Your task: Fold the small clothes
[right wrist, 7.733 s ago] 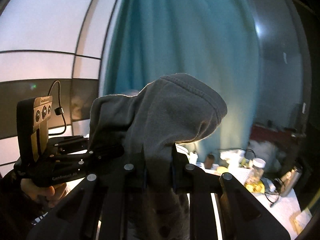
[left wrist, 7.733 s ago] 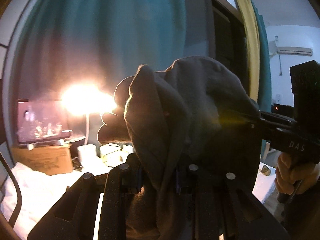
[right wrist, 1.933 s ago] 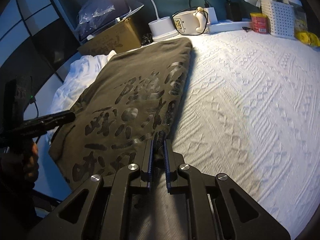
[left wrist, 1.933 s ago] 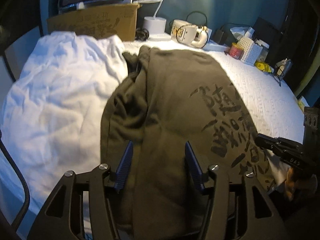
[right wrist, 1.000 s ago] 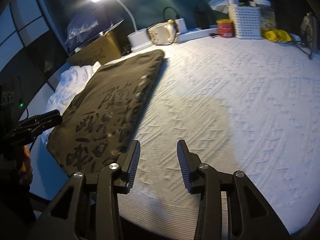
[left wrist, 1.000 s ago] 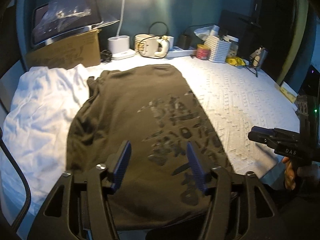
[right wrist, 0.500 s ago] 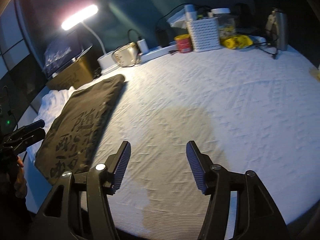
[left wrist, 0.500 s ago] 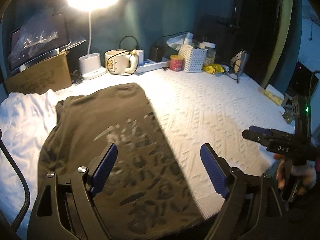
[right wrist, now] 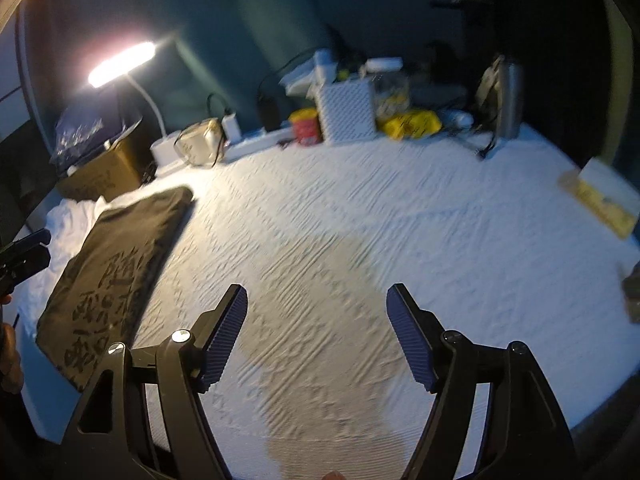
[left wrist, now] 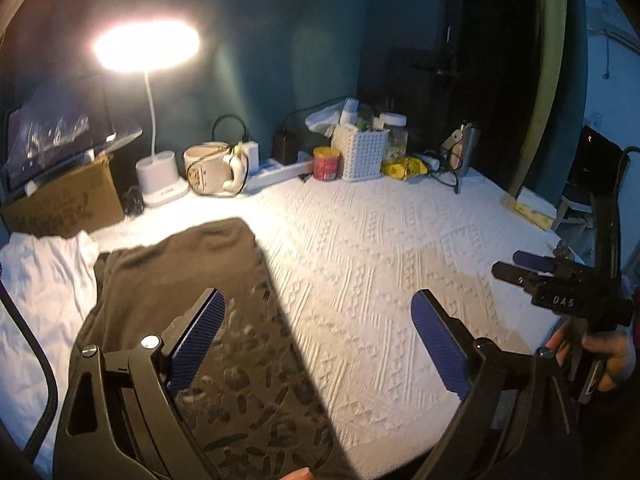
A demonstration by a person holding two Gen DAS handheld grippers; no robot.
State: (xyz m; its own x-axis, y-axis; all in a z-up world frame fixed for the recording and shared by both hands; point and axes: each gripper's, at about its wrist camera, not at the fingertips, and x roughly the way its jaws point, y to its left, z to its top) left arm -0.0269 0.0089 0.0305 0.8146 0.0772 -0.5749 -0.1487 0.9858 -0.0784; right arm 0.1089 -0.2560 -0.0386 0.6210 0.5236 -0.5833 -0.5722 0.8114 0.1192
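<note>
Left wrist view: the left hand-held gripper [left wrist: 316, 312] is spread wide and grips nothing, raised above the folded dark shirt [left wrist: 192, 280]. That shirt, printed with dark characters, lies flat on the white textured counter [left wrist: 380, 248]. Against the shirt's left edge sits a rumpled white cloth [left wrist: 44, 276]. Beyond the shirt's far end stand a lit desk lamp [left wrist: 148, 46], a cardboard box [left wrist: 64, 204] and a mug [left wrist: 208, 168]. The right hand-held gripper [left wrist: 520, 264] appears well to the shirt's right. Right wrist view: the right hand-held gripper [right wrist: 316, 308] is likewise spread and empty, over bare counter [right wrist: 400, 220] right of the shirt [right wrist: 116, 264].
</note>
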